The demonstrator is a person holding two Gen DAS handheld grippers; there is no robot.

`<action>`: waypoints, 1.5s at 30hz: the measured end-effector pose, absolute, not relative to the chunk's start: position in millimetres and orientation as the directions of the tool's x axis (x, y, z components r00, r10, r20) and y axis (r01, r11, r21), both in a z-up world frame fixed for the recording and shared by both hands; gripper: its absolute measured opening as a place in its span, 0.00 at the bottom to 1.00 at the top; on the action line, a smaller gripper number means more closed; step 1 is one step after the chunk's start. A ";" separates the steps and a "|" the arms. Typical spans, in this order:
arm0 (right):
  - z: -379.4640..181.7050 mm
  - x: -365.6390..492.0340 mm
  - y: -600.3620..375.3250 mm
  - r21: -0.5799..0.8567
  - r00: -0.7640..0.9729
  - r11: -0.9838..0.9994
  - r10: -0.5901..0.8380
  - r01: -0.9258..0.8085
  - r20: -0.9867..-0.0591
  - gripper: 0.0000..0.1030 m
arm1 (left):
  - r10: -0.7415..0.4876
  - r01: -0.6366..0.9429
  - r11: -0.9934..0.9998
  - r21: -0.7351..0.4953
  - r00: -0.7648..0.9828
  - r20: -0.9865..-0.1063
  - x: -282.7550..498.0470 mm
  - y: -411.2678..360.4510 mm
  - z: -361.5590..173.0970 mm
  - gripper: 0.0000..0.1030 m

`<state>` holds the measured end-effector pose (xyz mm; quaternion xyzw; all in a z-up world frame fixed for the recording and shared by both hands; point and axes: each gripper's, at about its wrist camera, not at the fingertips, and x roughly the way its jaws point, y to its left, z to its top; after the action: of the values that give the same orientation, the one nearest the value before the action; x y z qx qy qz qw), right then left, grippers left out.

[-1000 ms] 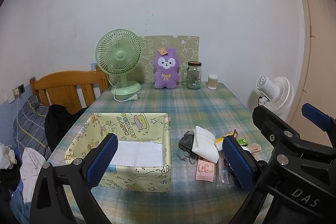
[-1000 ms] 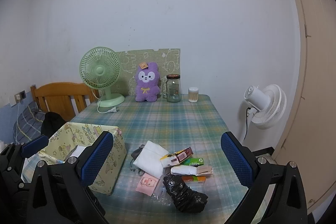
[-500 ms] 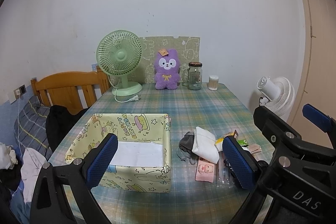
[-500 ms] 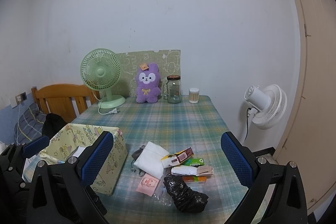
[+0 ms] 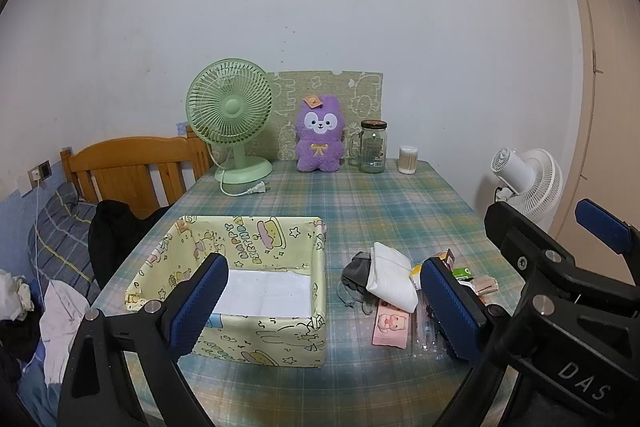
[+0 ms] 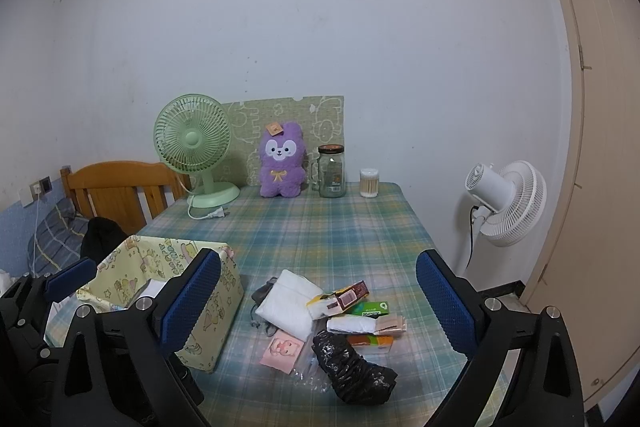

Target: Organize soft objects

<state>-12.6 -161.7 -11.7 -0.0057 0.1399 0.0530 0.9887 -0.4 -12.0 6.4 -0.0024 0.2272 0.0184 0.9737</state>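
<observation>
A yellow cartoon-print fabric box [image 5: 304, 263] [image 6: 216, 303] sits on the plaid table, with white paper lying flat inside. To its right is a pile: a folded white cloth [image 5: 390, 275] [image 6: 290, 301], a grey pouch [image 5: 356, 269], a pink packet [image 5: 390, 323] [image 6: 282, 347], small cartons [image 6: 344, 297] and a crumpled black bag [image 6: 352, 367]. My left gripper [image 5: 324, 311] hovers open over the box's near edge. Above the pile hangs my right gripper [image 6: 318, 303], open and empty. A purple plush toy [image 5: 319, 135] [image 6: 280, 161] sits at the back.
At the table's far edge stand a green desk fan [image 5: 232, 123], a glass jar [image 5: 373, 147] and a cotton-swab tub [image 5: 408, 159]. A white floor fan [image 6: 504, 203] stands to the right. A wooden chair [image 5: 128, 171] and clothes lie left.
Both views have drifted very slightly; the objects on the table have not moved and both grippers stay open.
</observation>
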 end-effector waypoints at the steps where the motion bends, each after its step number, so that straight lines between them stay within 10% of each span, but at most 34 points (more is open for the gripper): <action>1: -11.1 -12.6 -161.1 0.004 0.955 0.994 0.103 -0.106 -0.277 0.97 | 0.034 -0.036 0.999 0.004 0.896 -0.443 -0.4 -11.7 6.3 0.95; 45: -41.0 2.5 -180.1 0.003 0.935 0.993 0.115 -0.121 -0.336 0.91 | 0.012 -0.018 1.000 -0.008 0.882 -0.472 11.0 -37.2 -23.9 0.88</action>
<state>2.5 -180.1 -41.0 -0.0091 0.1703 0.0601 0.9835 11.0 -37.2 -23.9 -0.0063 0.2433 0.0079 0.9699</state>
